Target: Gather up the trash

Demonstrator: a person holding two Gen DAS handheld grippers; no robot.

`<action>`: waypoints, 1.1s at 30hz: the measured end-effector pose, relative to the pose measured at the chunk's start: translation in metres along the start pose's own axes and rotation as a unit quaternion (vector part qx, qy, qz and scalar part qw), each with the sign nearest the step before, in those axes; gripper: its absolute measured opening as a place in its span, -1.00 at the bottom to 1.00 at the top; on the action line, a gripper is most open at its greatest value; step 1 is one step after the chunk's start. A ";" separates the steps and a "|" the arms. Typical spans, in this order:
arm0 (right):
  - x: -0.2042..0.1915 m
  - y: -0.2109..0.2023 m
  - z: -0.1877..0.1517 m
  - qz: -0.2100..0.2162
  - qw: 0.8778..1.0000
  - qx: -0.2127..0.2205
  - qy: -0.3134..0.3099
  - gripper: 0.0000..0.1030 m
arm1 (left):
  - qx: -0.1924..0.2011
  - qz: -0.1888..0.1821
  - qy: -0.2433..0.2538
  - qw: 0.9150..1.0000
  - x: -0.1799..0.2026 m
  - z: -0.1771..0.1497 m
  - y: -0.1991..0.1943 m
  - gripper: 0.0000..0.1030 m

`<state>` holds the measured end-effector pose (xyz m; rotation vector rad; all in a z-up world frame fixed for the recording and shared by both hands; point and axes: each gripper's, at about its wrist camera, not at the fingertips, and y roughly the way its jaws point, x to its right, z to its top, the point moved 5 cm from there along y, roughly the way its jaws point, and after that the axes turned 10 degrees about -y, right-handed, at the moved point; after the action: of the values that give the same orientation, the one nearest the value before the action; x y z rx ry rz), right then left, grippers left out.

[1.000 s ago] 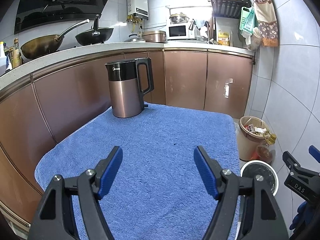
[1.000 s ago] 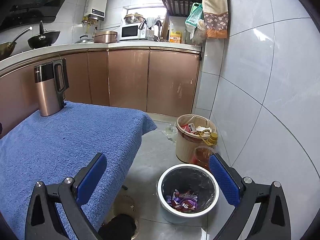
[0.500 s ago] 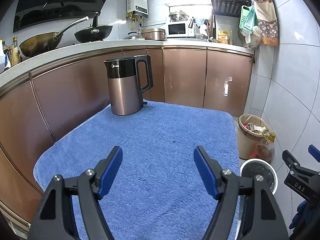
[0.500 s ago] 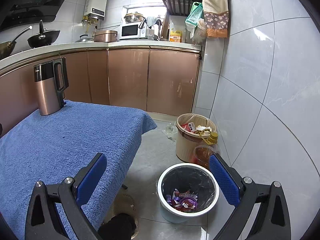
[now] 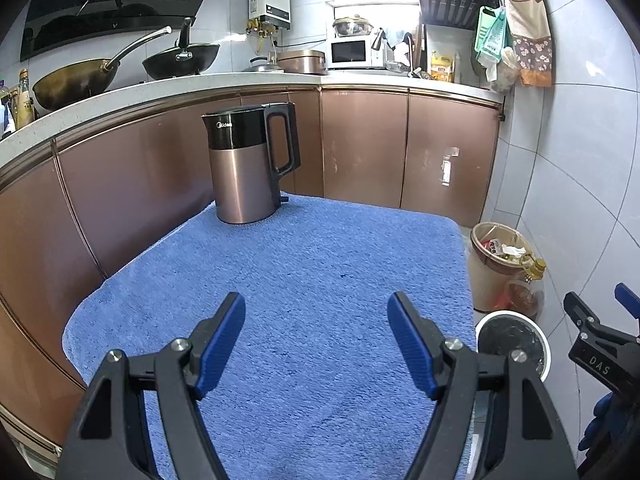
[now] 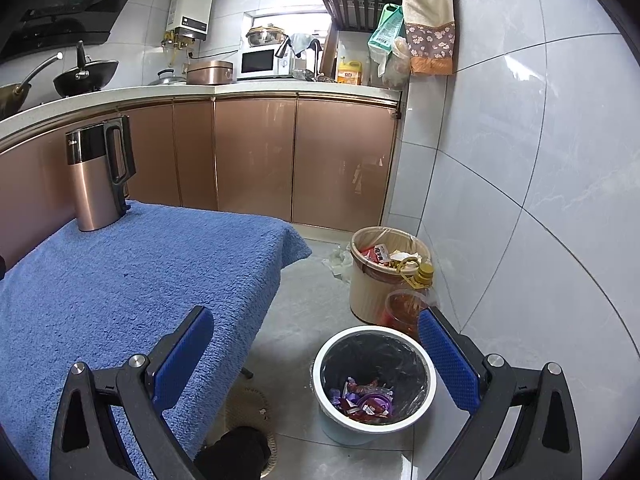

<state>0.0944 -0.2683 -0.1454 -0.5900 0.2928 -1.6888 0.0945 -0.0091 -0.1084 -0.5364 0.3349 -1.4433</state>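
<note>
A small white bin with a black liner (image 6: 373,376) stands on the floor right of the table and holds several colourful wrappers (image 6: 362,398). Its rim also shows in the left wrist view (image 5: 512,340). My right gripper (image 6: 316,354) is open and empty, above the floor between the table edge and the bin. My left gripper (image 5: 316,346) is open and empty above the blue towel (image 5: 304,280) that covers the table. No trash shows on the towel. The right gripper's tip also shows in the left wrist view (image 5: 600,320).
A copper and black electric kettle (image 5: 248,164) stands at the towel's far left corner. A beige waste bin full of rubbish (image 6: 384,272) and an oil bottle (image 6: 408,300) stand by the tiled wall. Brown cabinets (image 5: 400,148) run behind the table. A slipper (image 6: 248,412) lies on the floor.
Both views have shifted very slightly, as if the grippers drifted a little. Both grippers stay open and empty. Nothing on the table or floor has moved.
</note>
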 end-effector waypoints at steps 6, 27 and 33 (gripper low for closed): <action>0.001 -0.004 0.001 -0.008 1.000 0.000 -0.003 1.00 | 0.003 0.010 0.002 1.000 -0.004 0.000 0.002 0.40; 0.030 -0.023 0.000 -0.034 0.999 0.005 0.013 1.00 | -0.013 0.032 0.025 0.999 0.003 -0.009 -0.002 0.40; 0.037 -0.034 0.001 -0.033 0.999 0.017 0.020 1.00 | 0.004 0.044 0.031 0.999 0.004 -0.005 -0.017 0.40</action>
<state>0.0622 -0.2969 -0.1188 -0.5469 0.2754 -1.7674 0.0781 -0.0148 -0.1036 -0.4648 0.3973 -1.3780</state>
